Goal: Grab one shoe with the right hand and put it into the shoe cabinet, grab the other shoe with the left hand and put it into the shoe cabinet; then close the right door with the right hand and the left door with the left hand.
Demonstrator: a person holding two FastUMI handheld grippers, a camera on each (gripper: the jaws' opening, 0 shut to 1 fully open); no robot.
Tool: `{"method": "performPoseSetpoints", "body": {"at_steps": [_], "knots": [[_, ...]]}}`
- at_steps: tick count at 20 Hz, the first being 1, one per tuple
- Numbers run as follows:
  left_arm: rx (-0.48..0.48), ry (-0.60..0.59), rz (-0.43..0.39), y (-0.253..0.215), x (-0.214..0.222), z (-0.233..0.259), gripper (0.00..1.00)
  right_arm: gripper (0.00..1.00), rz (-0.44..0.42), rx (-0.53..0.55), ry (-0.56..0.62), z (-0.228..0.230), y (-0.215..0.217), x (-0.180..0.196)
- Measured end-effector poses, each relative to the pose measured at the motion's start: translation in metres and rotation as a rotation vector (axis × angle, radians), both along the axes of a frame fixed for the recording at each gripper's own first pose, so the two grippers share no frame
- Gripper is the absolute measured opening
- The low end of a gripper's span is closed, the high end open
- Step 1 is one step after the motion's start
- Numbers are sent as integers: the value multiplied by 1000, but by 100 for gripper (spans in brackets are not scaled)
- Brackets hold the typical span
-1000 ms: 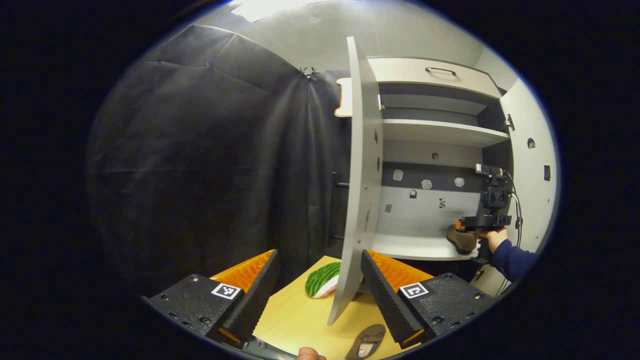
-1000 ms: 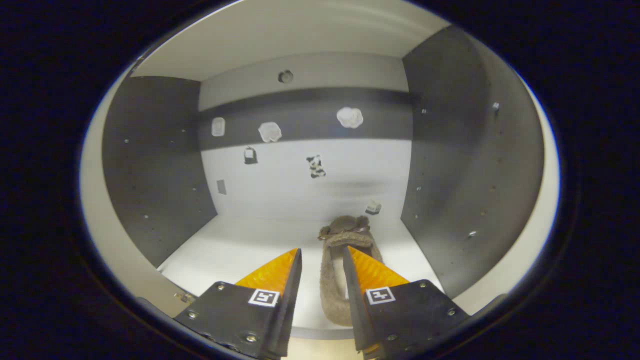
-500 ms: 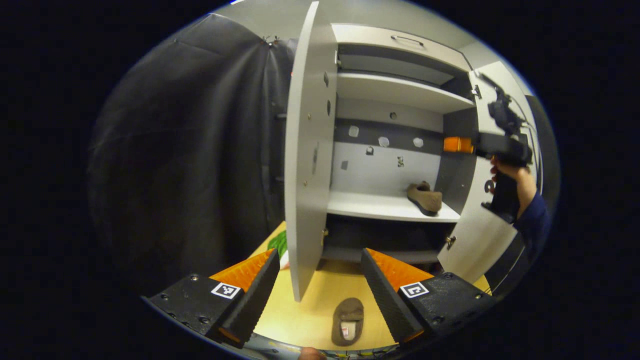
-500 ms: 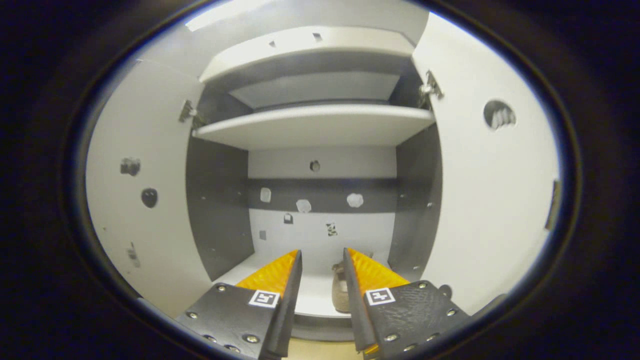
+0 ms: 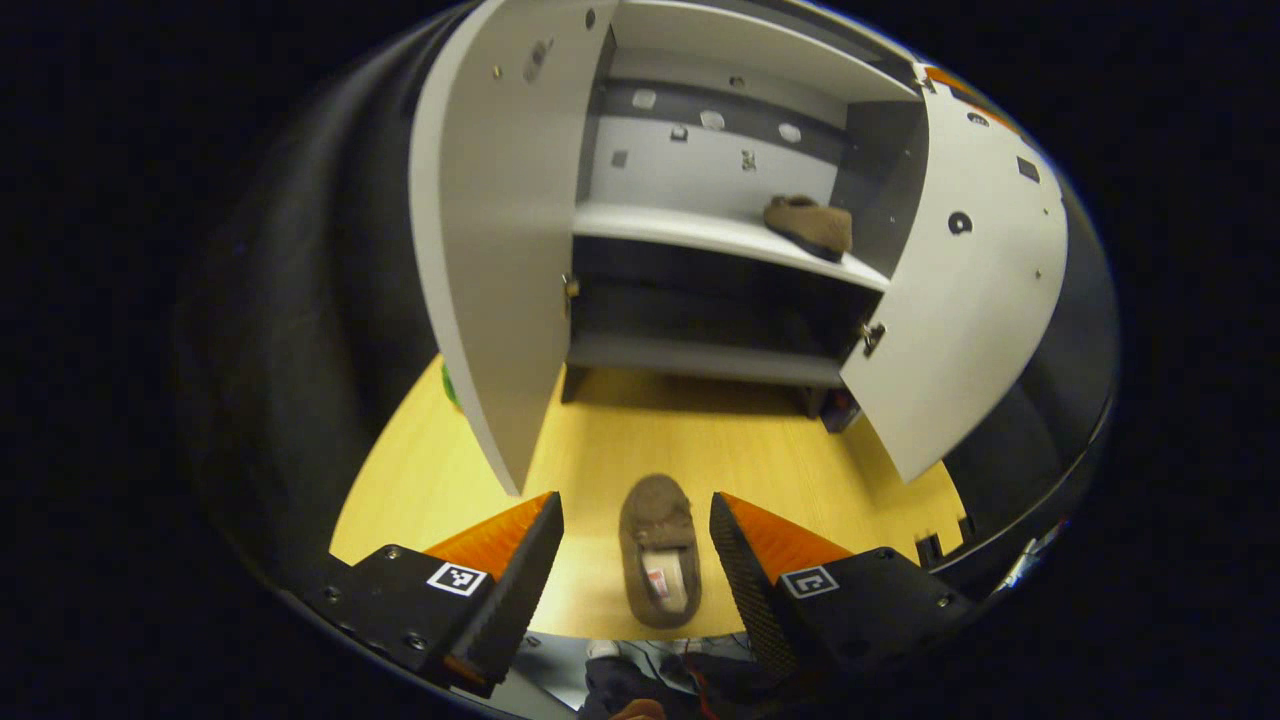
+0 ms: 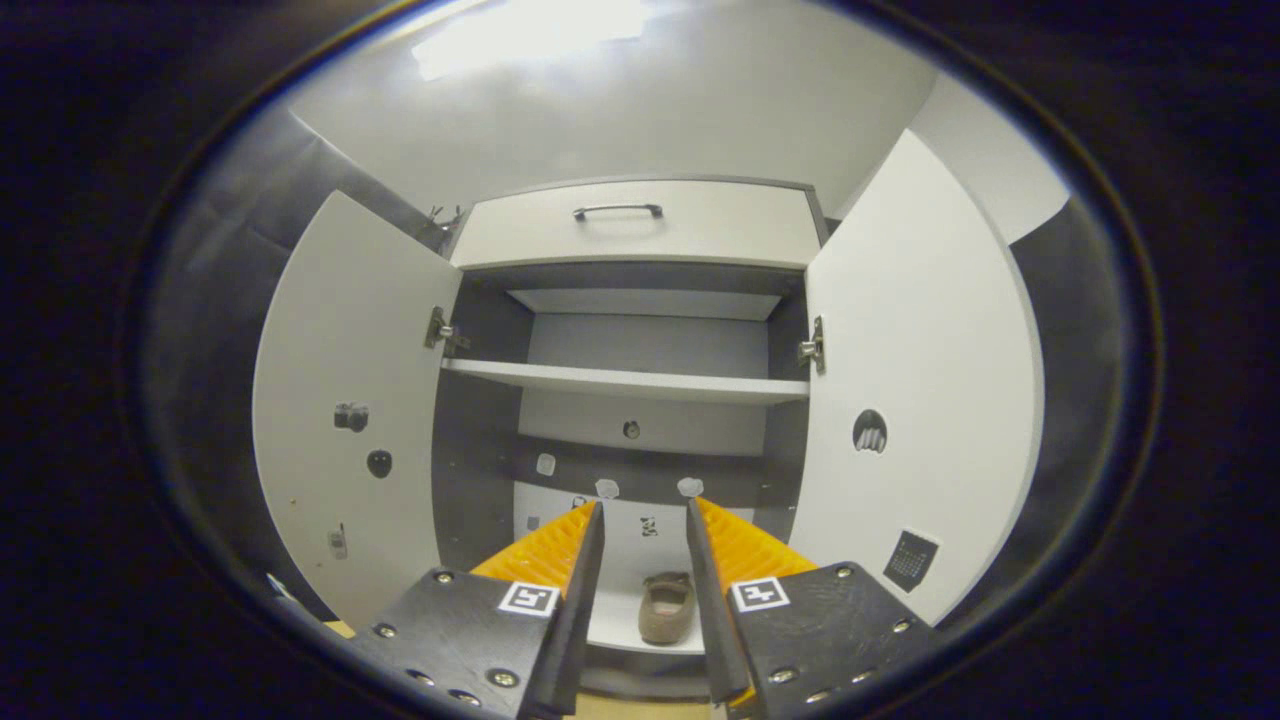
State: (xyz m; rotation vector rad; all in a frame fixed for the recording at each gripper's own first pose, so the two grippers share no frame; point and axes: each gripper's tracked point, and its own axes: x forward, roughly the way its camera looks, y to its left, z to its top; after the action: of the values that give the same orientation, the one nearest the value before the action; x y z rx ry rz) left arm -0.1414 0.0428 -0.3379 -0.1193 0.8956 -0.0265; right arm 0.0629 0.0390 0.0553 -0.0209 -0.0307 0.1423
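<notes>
On the cabinet shelf [image 5: 720, 235] first shoe [image 5: 808, 225] now sits; right gripper [image 6: 645, 545] has backed out, open, empty. Left gripper [image 5: 635, 545], wide, has dropped over second shoe [image 5: 658, 548] on floor [image 5: 700, 440]; grab next.

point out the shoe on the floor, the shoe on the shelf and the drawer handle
shoe on the floor [image 5: 658, 548], left gripper view, on its insole
shoe on the shelf [image 5: 808, 224], left gripper view, on its upper
drawer handle [image 6: 617, 210], right gripper view, on the middle of the bar
</notes>
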Motion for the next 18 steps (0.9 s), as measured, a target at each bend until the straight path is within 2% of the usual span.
{"method": "performPoseSetpoints", "body": {"at_steps": [2, 6, 7, 8, 10, 11, 12, 17, 18], "knots": [[-31, 77, -14, -3, -8, -31, 90, 48, -6, 1, -5, 3, -6, -5], [-18, 227, -24, 6, -24, -98, 88, 45, -28, -28, -12, 6, -19, -21], [-25, 263, -27, 4, -29, -115, 88, 48, -35, -37, -14, 6, -22, -25], [-38, 305, -29, 3, -33, -128, 88, 45, -43, -43, -14, 7, -26, -29], [-95, 378, -11, -3, -42, -154, 85, 45, -61, -52, -14, 9, -34, -37], [-125, 415, 8, -4, -45, -162, 89, 45, -73, -58, -17, 10, -40, -39], [-145, 431, 29, -5, -46, -169, 80, 45, -88, -66, -18, 11, -46, -42], [-158, 480, 56, 1, -46, -197, 67, 45, -143, -90, -12, 11, -67, -51], [-171, 497, 62, 0, -46, -200, 51, 45, -151, -93, -10, 11, -70, -51]]}}
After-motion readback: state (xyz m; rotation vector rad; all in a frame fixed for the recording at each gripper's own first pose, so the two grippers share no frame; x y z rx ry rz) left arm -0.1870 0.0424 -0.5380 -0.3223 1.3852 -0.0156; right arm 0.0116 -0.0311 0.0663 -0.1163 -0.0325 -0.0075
